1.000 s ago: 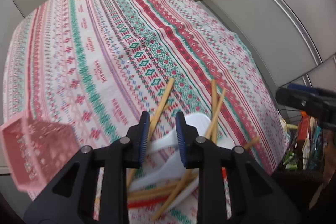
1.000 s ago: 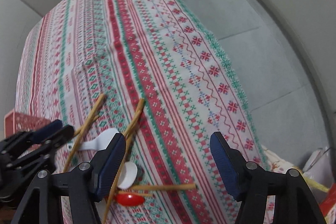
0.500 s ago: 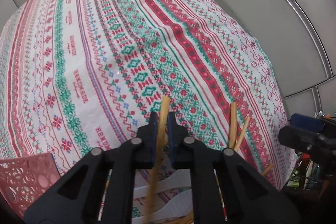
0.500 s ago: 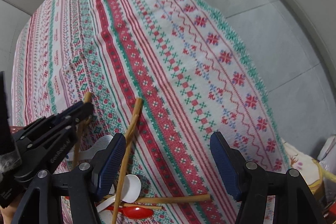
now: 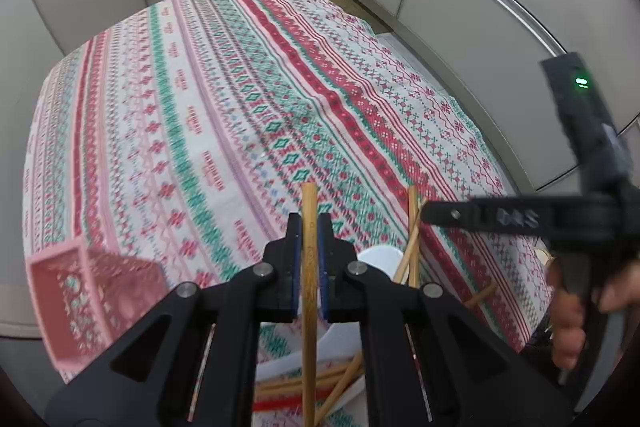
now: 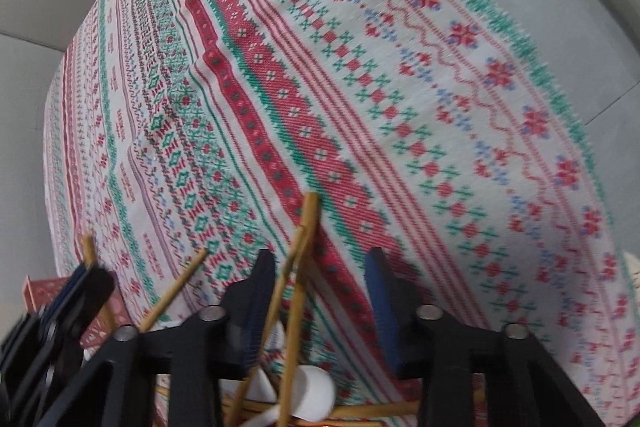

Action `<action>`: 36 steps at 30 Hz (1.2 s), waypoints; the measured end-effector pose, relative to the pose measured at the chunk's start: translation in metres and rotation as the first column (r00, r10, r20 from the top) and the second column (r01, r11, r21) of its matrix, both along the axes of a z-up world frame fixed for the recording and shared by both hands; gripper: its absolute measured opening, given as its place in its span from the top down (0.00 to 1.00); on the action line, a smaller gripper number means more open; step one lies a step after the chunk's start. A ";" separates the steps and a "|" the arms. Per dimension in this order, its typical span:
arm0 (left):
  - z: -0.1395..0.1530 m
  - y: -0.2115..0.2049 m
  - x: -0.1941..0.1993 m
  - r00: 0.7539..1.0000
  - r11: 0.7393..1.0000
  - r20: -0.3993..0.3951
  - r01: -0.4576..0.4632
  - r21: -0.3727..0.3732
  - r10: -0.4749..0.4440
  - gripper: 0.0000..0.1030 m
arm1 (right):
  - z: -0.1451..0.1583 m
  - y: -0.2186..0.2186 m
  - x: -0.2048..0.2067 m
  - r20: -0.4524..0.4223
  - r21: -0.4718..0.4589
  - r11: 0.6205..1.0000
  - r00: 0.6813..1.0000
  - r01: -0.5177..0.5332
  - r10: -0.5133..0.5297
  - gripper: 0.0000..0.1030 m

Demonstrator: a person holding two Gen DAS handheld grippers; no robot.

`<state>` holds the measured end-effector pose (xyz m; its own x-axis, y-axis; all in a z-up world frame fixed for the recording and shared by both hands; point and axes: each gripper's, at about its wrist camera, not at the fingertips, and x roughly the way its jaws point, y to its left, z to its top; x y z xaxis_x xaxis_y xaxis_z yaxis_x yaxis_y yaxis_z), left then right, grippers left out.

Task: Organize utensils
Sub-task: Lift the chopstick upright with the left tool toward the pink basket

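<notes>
**Left wrist view: one chopstick pinched, the rest in a heap**

Left wrist view showed the left gripper (image 5: 309,259) at lower centre, its blue pads pressed against a single wooden chopstick (image 5: 308,291) that ran straight up and down between them, tip poking above the jaws. Below and right of it lay the loose pile of chopsticks (image 5: 332,379) with a white spoon (image 5: 380,259), all on the patterned tablecloth (image 5: 224,99). A pink perforated basket (image 5: 92,299) sat at the lower left of the frame, blurred. At the right edge a hand (image 5: 576,307) gripped the other tool.

Right wrist view showed the right gripper (image 6: 320,291) at bottom centre, jaws spread with a clear gap. Two crossed chopsticks (image 6: 296,267) rose through that gap, touching neither pad as far as the blur allowed. A white spoon bowl (image 6: 316,391) lay beneath them. At lower left the left gripper (image 6: 80,291) appeared dark and blurred, a chopstick tip (image 6: 89,247) showing above it, with the basket (image 6: 44,291) behind.
</notes>
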<state>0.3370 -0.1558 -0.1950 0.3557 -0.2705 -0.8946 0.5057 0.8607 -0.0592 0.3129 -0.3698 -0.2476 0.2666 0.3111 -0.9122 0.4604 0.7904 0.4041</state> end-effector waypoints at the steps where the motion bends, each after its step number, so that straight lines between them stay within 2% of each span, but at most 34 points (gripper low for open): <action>1: 0.001 0.004 -0.001 1.000 1.000 -0.001 -0.003 -0.002 0.003 0.92 | -0.002 0.001 0.002 -0.002 0.011 1.000 1.000 0.004 -0.004 0.66; 5: 0.005 0.016 -0.015 1.000 1.000 0.012 -0.014 0.009 0.014 0.92 | -0.010 0.005 0.010 -0.002 0.025 0.999 1.000 0.020 -0.020 0.69; 7: 0.007 0.021 -0.018 1.000 1.000 0.012 -0.017 0.006 0.017 0.92 | -0.013 0.006 0.010 -0.012 0.036 0.999 1.000 0.027 -0.026 0.78; 12: 0.010 0.031 -0.024 1.000 1.000 0.018 -0.023 0.002 0.023 0.92 | -0.013 0.009 0.012 -0.006 0.030 0.999 1.000 0.021 -0.021 0.89; 17: 0.017 0.044 -0.028 0.999 0.999 0.024 -0.044 -0.014 0.044 0.92 | -0.008 0.017 0.015 0.009 0.014 1.000 1.000 0.002 -0.003 0.90; 23: 0.038 0.061 -0.039 0.996 0.997 0.065 -0.054 -0.056 0.058 0.92 | 0.019 0.019 0.007 0.075 0.002 1.000 0.997 -0.025 0.025 0.94; 27: 0.060 0.078 -0.047 0.991 0.993 0.107 -0.069 -0.098 0.079 0.92 | 0.051 0.026 -0.005 0.167 0.002 0.999 0.984 -0.054 0.053 0.95; 32: 0.088 0.103 -0.057 0.974 0.980 0.187 -0.093 -0.173 0.126 0.92 | 0.090 0.040 -0.024 0.276 -0.046 0.995 0.956 -0.093 0.102 0.95; 36: 0.110 0.125 -0.062 0.950 0.960 0.251 -0.121 -0.251 0.186 0.92 | 0.124 0.054 -0.041 0.371 -0.100 0.988 0.917 -0.120 0.149 0.95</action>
